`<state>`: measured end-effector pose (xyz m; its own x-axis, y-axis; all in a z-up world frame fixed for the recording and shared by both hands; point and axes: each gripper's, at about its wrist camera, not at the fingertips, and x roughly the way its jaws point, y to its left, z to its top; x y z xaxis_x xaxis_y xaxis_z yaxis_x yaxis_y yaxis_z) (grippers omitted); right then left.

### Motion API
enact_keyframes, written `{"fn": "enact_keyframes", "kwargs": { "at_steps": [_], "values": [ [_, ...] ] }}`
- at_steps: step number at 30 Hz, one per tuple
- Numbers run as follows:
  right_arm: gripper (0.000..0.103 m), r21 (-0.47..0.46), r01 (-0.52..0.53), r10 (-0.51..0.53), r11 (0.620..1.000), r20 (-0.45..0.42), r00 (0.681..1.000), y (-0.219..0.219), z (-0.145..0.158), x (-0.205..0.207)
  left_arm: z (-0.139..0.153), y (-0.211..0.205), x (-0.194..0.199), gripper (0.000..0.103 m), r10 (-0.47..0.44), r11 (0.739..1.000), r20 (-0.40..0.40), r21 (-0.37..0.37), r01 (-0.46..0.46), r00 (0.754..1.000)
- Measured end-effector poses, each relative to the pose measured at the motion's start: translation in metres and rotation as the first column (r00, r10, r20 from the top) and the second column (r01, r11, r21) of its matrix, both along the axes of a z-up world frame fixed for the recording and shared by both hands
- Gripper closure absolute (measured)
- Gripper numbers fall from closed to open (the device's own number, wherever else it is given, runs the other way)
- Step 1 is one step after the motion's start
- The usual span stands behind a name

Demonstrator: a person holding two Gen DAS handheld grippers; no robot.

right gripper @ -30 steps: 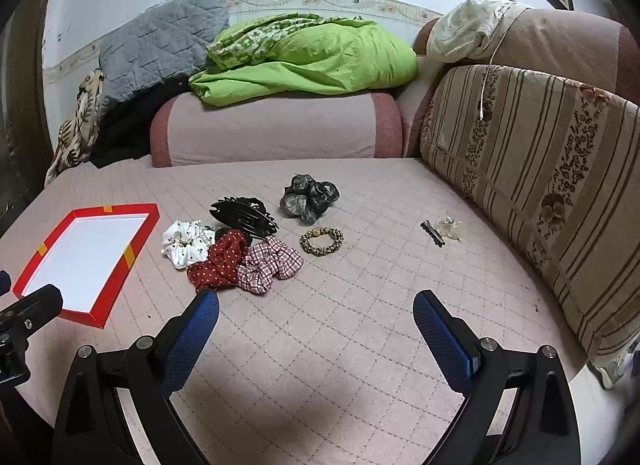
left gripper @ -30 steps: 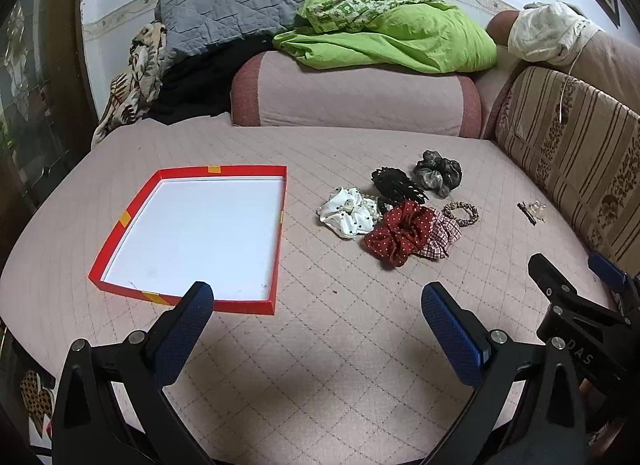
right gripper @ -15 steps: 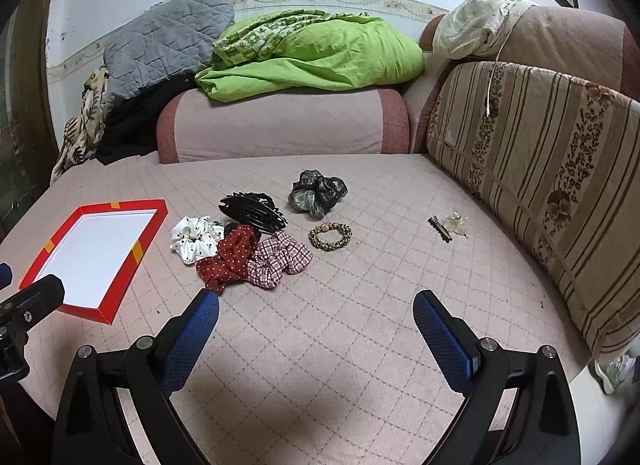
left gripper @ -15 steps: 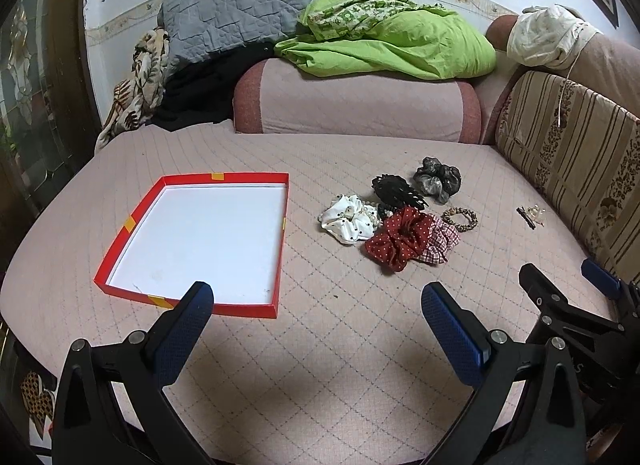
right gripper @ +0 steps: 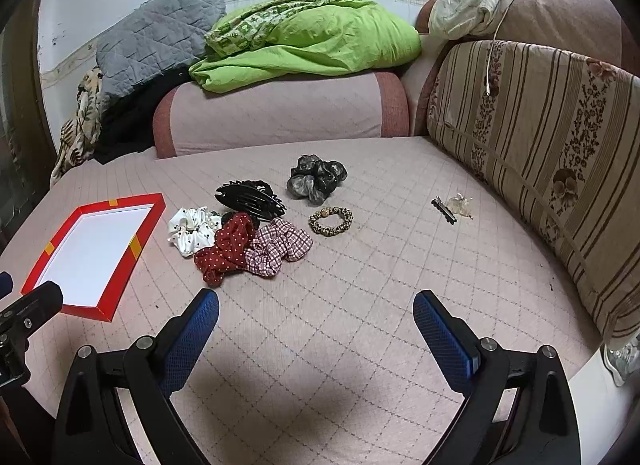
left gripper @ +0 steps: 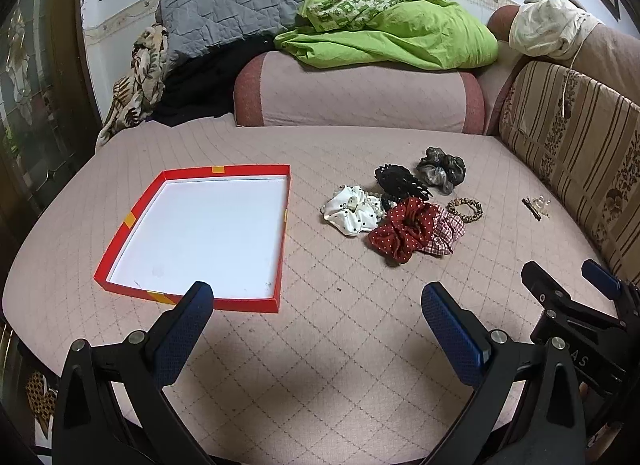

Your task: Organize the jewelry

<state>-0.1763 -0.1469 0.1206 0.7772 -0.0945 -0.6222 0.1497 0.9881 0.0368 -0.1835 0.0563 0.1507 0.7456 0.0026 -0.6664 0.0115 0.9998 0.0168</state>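
Red tray [left gripper: 120,261] sits nearer now that I've pulled both wide-open grippers [left gripper: 316,309] [right gripper: 316,313] back, hair pieces [right gripper: 248,237] untouched, sorting not started.

Four fabric scrunchies lie here: white [right gripper: 193,229], red dotted [right gripper: 226,252], checked [right gripper: 277,245] and grey-black [right gripper: 317,177]. There is one black claw clip [right gripper: 250,197], one beaded bracelet [right gripper: 331,221] and one red tray [right gripper: 94,253]. Far right sit one dark hair pin [right gripper: 444,210] and one clear clip [right gripper: 460,204].
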Motion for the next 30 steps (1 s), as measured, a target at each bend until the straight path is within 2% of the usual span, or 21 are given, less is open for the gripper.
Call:
{"fn": "enact_keyframes", "kwargs": {
  "at_steps": [23,27,30],
  "values": [
    [0.003,0.052,-0.005,0.009,0.999,-0.074,0.997,-0.011,-0.031,0.021,-0.028,-0.006,0.026,0.000,-0.020,1.000,-0.087,0.009,0.021,0.996],
    [0.006,0.064,-0.011,0.016,0.998,-0.089,0.996,-0.013,-0.037,0.026,-0.035,-0.007,0.031,0.000,-0.025,1.000,-0.109,0.007,0.026,0.994],
    [0.012,0.081,-0.022,0.030,0.996,-0.107,0.994,-0.014,-0.041,0.030,-0.040,-0.006,0.037,0.000,-0.032,1.000,-0.129,-0.005,0.031,0.991]
  ]
}}
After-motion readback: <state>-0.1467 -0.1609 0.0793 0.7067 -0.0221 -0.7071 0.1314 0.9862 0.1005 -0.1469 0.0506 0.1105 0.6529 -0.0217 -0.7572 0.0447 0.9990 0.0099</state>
